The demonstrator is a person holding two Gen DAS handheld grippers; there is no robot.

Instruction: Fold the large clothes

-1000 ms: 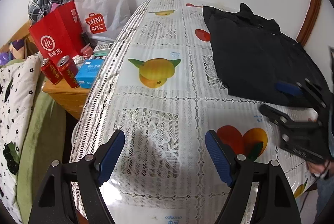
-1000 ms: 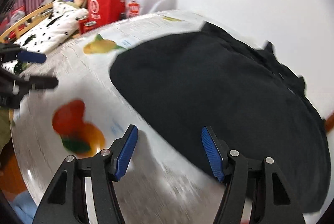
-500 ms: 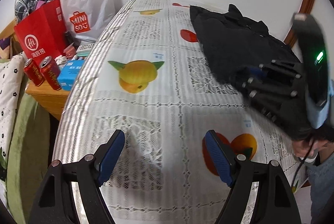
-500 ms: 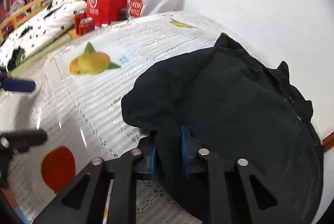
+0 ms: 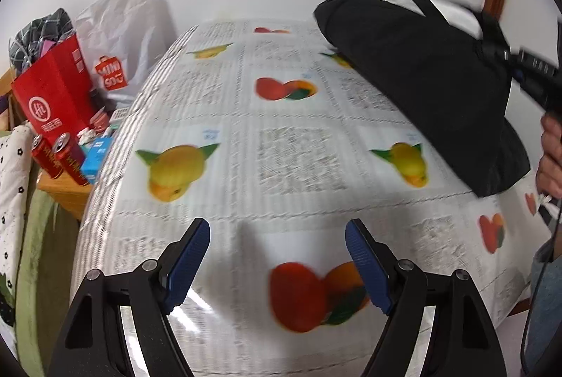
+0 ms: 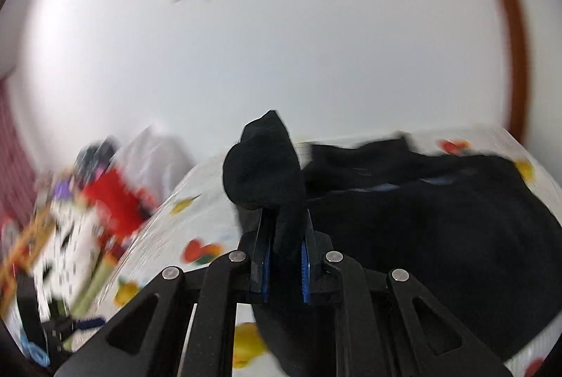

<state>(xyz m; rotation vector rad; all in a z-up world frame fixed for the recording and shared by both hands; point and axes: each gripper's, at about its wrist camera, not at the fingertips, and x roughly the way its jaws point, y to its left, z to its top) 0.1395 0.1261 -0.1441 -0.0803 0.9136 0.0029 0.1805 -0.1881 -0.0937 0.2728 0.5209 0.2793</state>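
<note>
While the right gripper (image 6: pixel 283 257) squeezes tighter on a fold of the black garment (image 5: pixel 432 85) above the table's (image 5: pixel 246 145) far right corner, the left gripper (image 5: pixel 277 261) hangs open, empty, near its front edge.

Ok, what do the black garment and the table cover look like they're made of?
The black garment looks like soft matte knit or fleece: it drapes limply and bunches between the right gripper, whose jaws are closing on it. The table cover looks like glossy plastic, printed with fruit and lace patterns; glare shows near its front edge.
</note>
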